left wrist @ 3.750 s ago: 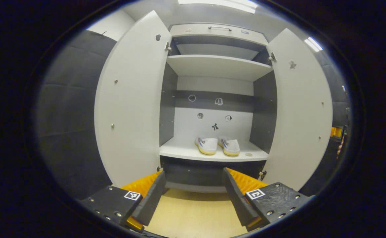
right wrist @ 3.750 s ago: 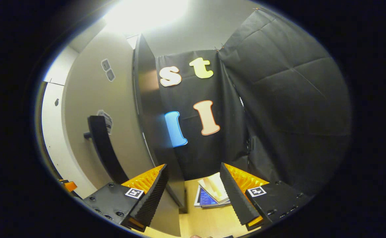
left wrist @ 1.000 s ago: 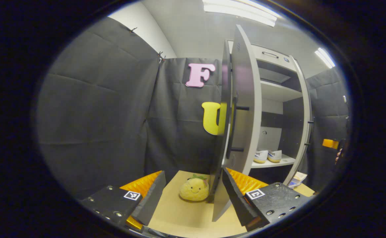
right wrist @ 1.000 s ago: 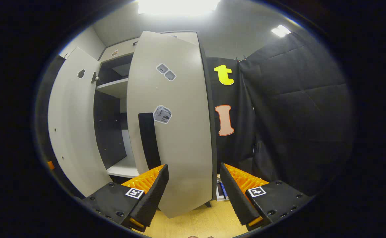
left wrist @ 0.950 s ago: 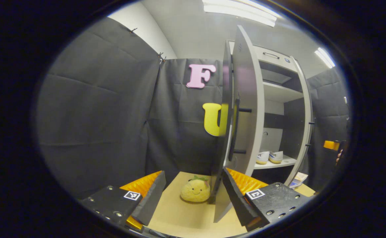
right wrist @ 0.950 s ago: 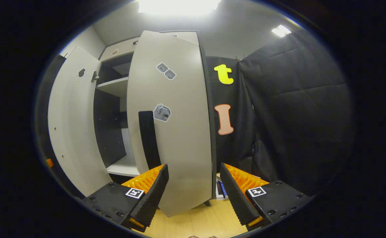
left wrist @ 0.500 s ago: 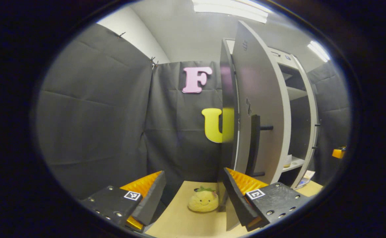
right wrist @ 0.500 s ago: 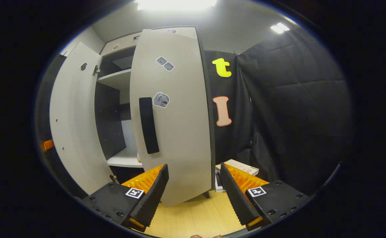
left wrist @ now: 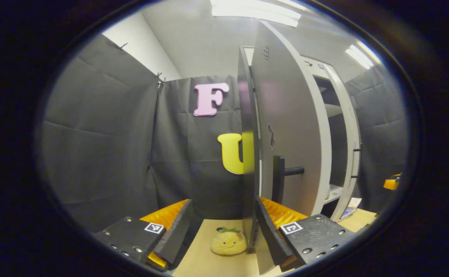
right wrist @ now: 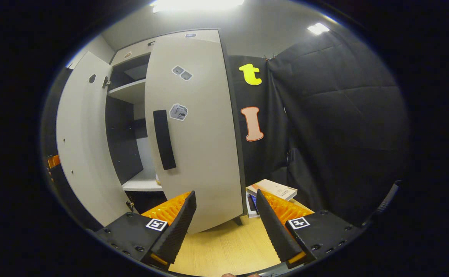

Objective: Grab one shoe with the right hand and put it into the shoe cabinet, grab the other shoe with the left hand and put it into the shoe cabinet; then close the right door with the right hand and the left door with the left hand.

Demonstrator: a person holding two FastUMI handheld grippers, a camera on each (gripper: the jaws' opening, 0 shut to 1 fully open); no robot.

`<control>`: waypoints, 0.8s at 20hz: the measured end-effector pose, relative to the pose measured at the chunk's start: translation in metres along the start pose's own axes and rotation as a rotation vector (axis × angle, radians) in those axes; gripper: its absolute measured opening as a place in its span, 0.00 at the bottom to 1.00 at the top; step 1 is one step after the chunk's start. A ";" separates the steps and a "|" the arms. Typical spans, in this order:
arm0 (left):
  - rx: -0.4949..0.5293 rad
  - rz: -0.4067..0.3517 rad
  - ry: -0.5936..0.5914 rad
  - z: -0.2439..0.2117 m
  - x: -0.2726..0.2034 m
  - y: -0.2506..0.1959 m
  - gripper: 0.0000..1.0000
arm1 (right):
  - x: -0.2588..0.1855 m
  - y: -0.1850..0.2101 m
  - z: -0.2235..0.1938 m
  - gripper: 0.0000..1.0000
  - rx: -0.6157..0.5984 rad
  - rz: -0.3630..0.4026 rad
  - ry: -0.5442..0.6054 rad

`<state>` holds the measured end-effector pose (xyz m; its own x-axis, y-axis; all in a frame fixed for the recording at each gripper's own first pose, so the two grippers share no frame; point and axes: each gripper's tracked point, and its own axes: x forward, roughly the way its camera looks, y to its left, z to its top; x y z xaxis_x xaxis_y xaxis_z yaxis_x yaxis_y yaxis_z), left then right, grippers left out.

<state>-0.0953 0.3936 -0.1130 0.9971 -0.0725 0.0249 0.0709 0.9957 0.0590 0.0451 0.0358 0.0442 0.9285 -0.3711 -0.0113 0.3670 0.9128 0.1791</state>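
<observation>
In the left gripper view, the left hand-held gripper (left wrist: 218, 227) has its fingers spread apart, clamped on nothing. The lower edge of the shoe cabinet's pale grey left door (left wrist: 290, 127) stands just beside its right-hand finger (left wrist: 270, 232); whether they touch I cannot tell. Past the fingers a round yellow plush toy with a smiling face (left wrist: 228, 243) sits on the light wooden floor (left wrist: 197, 259), close to the door's bottom corner. The door is seen almost edge-on and partly swung, its long dark bar handle (left wrist: 278, 179) facing the camera. It hides most of the white shoe cabinet (left wrist: 340, 127); the shoes cannot be made out, apart from a small pale shape at the shelf edge.

In the right gripper view, the right hand-held gripper (right wrist: 224, 223) is likewise spread and empty, hovering above the floor. Beyond it the pale grey right door (right wrist: 197, 130) with its flat black handle (right wrist: 164, 139) stands partly closed, covering much of the cabinet. A stack of books (right wrist: 270, 190) lies on the floor behind the door's lower right corner, half hidden by a finger.
</observation>
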 end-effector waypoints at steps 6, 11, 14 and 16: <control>-0.044 -0.003 0.005 -0.004 0.000 -0.012 0.89 | 0.010 -0.002 -0.003 0.98 0.051 -0.001 0.011; -0.051 -0.064 0.017 -0.003 -0.001 -0.045 0.93 | 0.019 0.006 -0.012 0.98 0.020 0.026 0.029; -0.085 -0.041 0.051 -0.007 -0.004 -0.063 0.89 | 0.023 0.004 -0.015 0.98 0.031 0.030 0.047; -0.117 -0.044 0.068 -0.007 -0.002 -0.080 0.89 | 0.025 -0.001 -0.018 0.98 0.030 0.021 0.066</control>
<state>-0.1026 0.3144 -0.1248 0.9923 -0.1166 -0.0426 0.1140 0.9917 -0.0586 0.0692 0.0283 0.0261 0.9381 -0.3390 -0.0716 0.3464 0.9143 0.2097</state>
